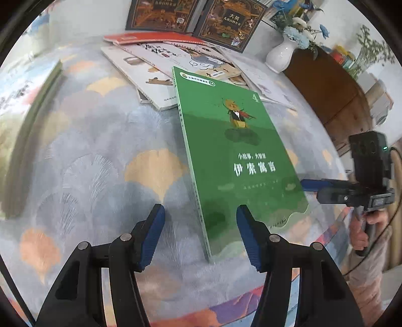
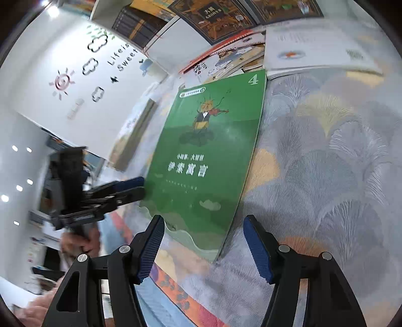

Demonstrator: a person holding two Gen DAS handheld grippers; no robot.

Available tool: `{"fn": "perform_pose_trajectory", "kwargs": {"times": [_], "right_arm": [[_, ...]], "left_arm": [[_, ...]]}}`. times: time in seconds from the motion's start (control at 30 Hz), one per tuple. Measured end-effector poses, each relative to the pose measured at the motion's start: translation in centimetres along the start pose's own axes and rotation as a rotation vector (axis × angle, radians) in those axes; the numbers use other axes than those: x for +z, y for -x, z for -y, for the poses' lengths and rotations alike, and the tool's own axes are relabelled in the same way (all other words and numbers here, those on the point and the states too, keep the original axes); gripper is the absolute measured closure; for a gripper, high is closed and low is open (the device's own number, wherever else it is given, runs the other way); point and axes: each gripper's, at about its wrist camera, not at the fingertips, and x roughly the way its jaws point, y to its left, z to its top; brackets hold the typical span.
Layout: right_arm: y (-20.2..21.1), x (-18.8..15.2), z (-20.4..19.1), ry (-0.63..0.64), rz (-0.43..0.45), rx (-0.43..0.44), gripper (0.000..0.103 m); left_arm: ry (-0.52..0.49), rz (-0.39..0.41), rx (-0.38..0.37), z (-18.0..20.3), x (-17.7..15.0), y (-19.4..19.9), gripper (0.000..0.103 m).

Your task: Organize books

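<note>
A green book [image 1: 238,156] [image 2: 201,151] with a "4" on its cover lies on the patterned tablecloth [image 1: 100,163], its far end against a loose pile of picture books [image 1: 155,63] [image 2: 226,60]. My left gripper [image 1: 200,210] is open and straddles the book's near left corner, the spine between its blue pads without contact. My right gripper [image 2: 203,220] is open too, its pads on either side of the near right corner. From each wrist the other gripper [image 1: 310,188] [image 2: 142,186] shows at the book's side edge.
Dark hardcover books [image 1: 163,15] [image 2: 216,20] stand at the back. A white vase [image 1: 280,56] with blue flowers sits beside a wooden cabinet [image 1: 334,95]. Another book [image 1: 25,100] lies far left, a white one [image 2: 319,55] far right. A hand [image 1: 361,234] holds the right gripper's handle.
</note>
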Motion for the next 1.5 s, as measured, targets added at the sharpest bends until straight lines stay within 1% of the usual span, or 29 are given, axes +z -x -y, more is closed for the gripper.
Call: {"fn": "perform_pose_trajectory", "kwargs": {"times": [0.07, 0.2, 0.27, 0.43, 0.5, 0.53, 0.57, 0.63, 0.7, 0.73, 0.8, 0.87, 0.93, 0.97, 1.0, 1.07, 1.1, 1.13, 1.2, 1.27, 1.33, 1.43, 1.5], "right_arm": [[-0.2, 0.6, 0.6, -0.019, -0.008, 0.035, 0.039], [-0.7, 1.9, 0.8, -0.031, -0.020, 0.064, 0.039], [-0.9, 2.6, 1.2, -0.040, -0.024, 0.089, 0.039], [-1.5, 3.6, 0.9, -0.036, -0.030, 0.096, 0.040], [-2.2, 4.1, 0.5, -0.008, -0.029, 0.075, 0.041], [-2.3, 4.2, 0.2, 0.012, -0.027, 0.063, 0.041], [-2.6, 4.5, -0.2, 0.035, -0.029, 0.046, 0.041], [-2.9, 4.9, -0.2, 0.042, -0.038, 0.041, 0.042], [-3.0, 5.5, 0.5, 0.019, -0.045, 0.079, 0.043], [-3.0, 5.8, 1.0, 0.004, -0.050, 0.093, 0.049], [-3.2, 6.4, 1.8, -0.019, -0.062, 0.114, 0.057], [-3.7, 7.0, 2.2, -0.001, -0.102, 0.169, 0.059], [-4.0, 7.5, 2.3, 0.002, -0.126, 0.188, 0.061], [-4.2, 7.6, 2.1, 0.001, -0.124, 0.176, 0.061], [-4.5, 7.7, 1.7, 0.007, -0.117, 0.145, 0.064], [-4.7, 7.4, 1.3, 0.010, -0.093, 0.086, 0.078], [-4.7, 7.3, 1.6, -0.027, -0.077, 0.079, 0.084], [-4.5, 7.4, 2.1, -0.059, -0.063, 0.087, 0.086], [-4.3, 6.9, 1.9, -0.085, -0.036, 0.071, 0.086], [-4.1, 6.5, 0.7, -0.064, -0.024, 0.022, 0.086], [-3.8, 6.3, -0.4, -0.055, -0.023, -0.003, 0.087], [-3.2, 6.3, -2.8, -0.004, -0.014, -0.044, 0.087], [-2.8, 6.4, -4.4, 0.026, -0.008, -0.047, 0.087]], "left_arm": [[-0.002, -0.014, -0.025, -0.3, 0.6, -0.2, 0.046], [-0.019, -0.027, -0.063, -0.7, 1.8, -0.9, 0.046], [-0.019, -0.032, -0.094, -0.8, 2.7, -1.5, 0.045], [-0.029, -0.032, -0.118, -0.8, 4.3, -2.4, 0.046], [-0.038, -0.026, -0.105, -0.7, 4.5, -2.6, 0.048], [-0.051, -0.022, -0.085, -0.5, 4.6, -2.7, 0.054], [-0.063, -0.019, -0.059, -0.3, 4.7, -2.7, 0.055], [-0.052, -0.019, -0.054, -0.7, 4.8, -2.6, 0.055], [-0.030, -0.021, -0.074, -1.2, 4.9, -2.6, 0.059], [-0.018, -0.020, -0.086, -1.6, 5.0, -2.6, 0.064], [0.017, -0.024, -0.122, -2.7, 5.2, -2.5, 0.068], [0.060, -0.032, -0.162, -3.9, 5.4, -2.6, 0.072], [0.097, -0.033, -0.195, -4.7, 5.4, -2.7, 0.074], [0.098, -0.031, -0.196, -4.7, 5.3, -2.7, 0.075], [0.095, -0.029, -0.190, -4.6, 5.2, -2.6, 0.075], [0.088, -0.023, -0.168, -4.1, 5.2, -2.6, 0.074], [0.087, -0.021, -0.158, -3.9, 5.2, -2.6, 0.074], [0.093, -0.018, -0.155, -3.8, 5.2, -2.6, 0.074], [0.106, -0.017, -0.153, -3.8, 5.1, -2.5, 0.075], [0.120, -0.027, -0.148, -3.8, 5.0, -2.3, 0.076], [0.117, -0.031, -0.140, -3.5, 5.1, -2.1, 0.075], [0.121, -0.025, -0.141, -3.4, 5.2, -1.7, 0.075], [0.118, -0.015, -0.143, -3.3, 5.3, -1.0, 0.075]]}}
